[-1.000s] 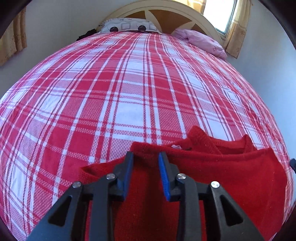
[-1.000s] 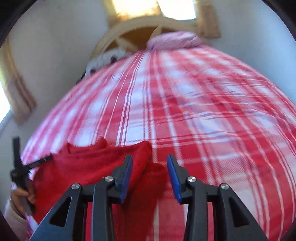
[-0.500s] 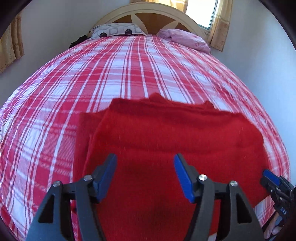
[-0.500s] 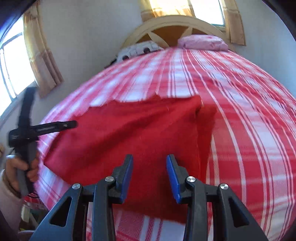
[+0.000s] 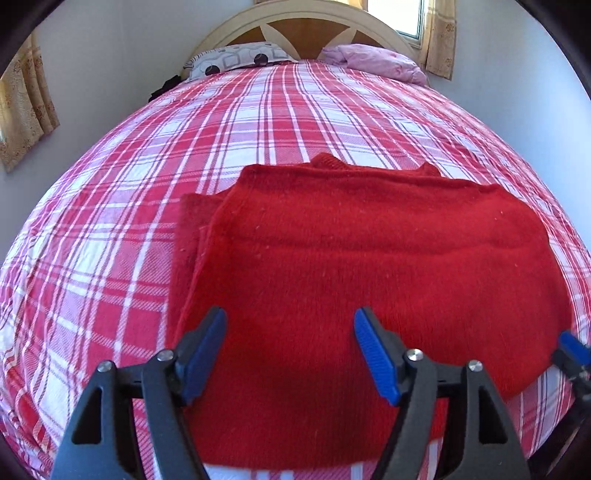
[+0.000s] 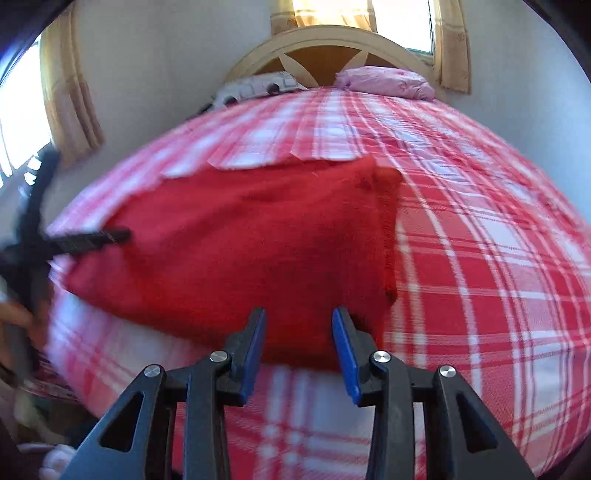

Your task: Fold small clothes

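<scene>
A red knit garment (image 5: 369, 266) lies folded flat near the foot of the plaid bed; it also shows in the right wrist view (image 6: 251, 240). My left gripper (image 5: 290, 350) is wide open and empty, above the garment's near edge. My right gripper (image 6: 298, 343) is open and empty, at the garment's near right corner. The right gripper's tip shows at the far right of the left wrist view (image 5: 572, 350). The left gripper shows blurred at the left of the right wrist view (image 6: 85, 240).
The bed (image 5: 110, 221) has a red-and-white plaid sheet. A patterned pillow (image 5: 236, 61) and a pink pillow (image 5: 376, 62) lie at the headboard (image 5: 306, 22). Walls and curtained windows flank the bed. The bed's foot edge (image 6: 295, 424) is just below my grippers.
Both grippers let go of the garment and pulled back toward the foot of the bed. The left jaws opened wide. The garment now lies folded flat.
</scene>
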Demonstrator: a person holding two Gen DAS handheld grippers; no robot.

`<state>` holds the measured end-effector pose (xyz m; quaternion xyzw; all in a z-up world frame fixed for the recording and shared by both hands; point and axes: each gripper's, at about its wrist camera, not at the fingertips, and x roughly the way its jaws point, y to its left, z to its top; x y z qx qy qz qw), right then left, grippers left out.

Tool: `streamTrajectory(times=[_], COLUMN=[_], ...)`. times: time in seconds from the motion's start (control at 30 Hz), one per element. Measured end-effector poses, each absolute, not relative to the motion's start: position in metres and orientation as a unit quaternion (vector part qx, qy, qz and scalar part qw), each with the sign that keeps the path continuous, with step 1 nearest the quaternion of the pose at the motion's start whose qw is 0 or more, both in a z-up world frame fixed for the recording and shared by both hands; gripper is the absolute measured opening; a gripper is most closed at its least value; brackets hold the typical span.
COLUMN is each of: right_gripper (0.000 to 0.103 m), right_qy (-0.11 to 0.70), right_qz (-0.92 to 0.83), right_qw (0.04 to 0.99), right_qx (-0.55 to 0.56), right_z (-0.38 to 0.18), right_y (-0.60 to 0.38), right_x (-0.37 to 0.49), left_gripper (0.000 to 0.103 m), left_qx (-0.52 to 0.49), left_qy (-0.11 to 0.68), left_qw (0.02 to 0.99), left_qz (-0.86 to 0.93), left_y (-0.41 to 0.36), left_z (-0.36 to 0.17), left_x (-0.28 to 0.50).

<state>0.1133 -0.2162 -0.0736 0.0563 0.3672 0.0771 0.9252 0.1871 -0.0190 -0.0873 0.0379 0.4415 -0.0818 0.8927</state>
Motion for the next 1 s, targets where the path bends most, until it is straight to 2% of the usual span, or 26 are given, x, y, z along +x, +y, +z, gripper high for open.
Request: streamTrajectory(times=[0.1, 0.13, 0.2, 0.27, 0.33, 0.47, 0.7, 0.9, 0.93, 1.0], right_gripper=[0.039, 0.041, 0.054, 0.057, 0.057, 0.057, 0.057, 0.057, 0.057, 0.057], right_qy=[0.325, 0.322, 0.320, 0.317, 0.327, 0.353, 0.361, 0.359, 0.360, 0.363], right_qz=[0.123, 0.131, 0.149, 0.151, 0.141, 0.142, 0.142, 0.136, 0.136, 0.137], right_qw=[0.933, 0.932, 0.927, 0.927, 0.927, 0.919, 0.916, 0.916, 0.915, 0.913], right_qx=[0.093, 0.101, 0.125, 0.129, 0.115, 0.108, 0.107, 0.117, 0.120, 0.124], right_z=[-0.045, -0.041, -0.038, -0.040, -0.050, -0.068, -0.074, -0.071, -0.071, -0.072], right_y=[-0.204, -0.201, -0.192, -0.183, -0.169, -0.159, -0.160, -0.167, -0.168, -0.169], right_x=[0.103, 0.104, 0.106, 0.106, 0.108, 0.105, 0.097, 0.098, 0.098, 0.100], left_gripper=[0.081, 0.083, 0.088, 0.100, 0.102, 0.102, 0.103, 0.102, 0.099, 0.079], left_qx=[0.035, 0.028, 0.017, 0.013, 0.012, -0.024, -0.199, -0.158, -0.158, -0.185], left_qy=[0.435, 0.434, 0.430, 0.424, 0.423, 0.424, 0.452, 0.455, 0.453, 0.441], left_qw=[0.897, 0.898, 0.900, 0.904, 0.905, 0.905, 0.869, 0.876, 0.877, 0.877], left_qz=[-0.070, -0.067, -0.063, -0.057, -0.044, -0.019, -0.034, -0.027, -0.027, -0.046], left_y=[-0.011, -0.006, 0.001, 0.007, 0.016, 0.044, 0.085, 0.063, 0.062, 0.067], left_z=[-0.084, -0.082, -0.079, -0.076, -0.075, -0.078, -0.106, -0.115, -0.115, -0.112], left_x=[0.178, 0.175, 0.171, 0.167, 0.165, 0.164, 0.179, 0.183, 0.182, 0.180])
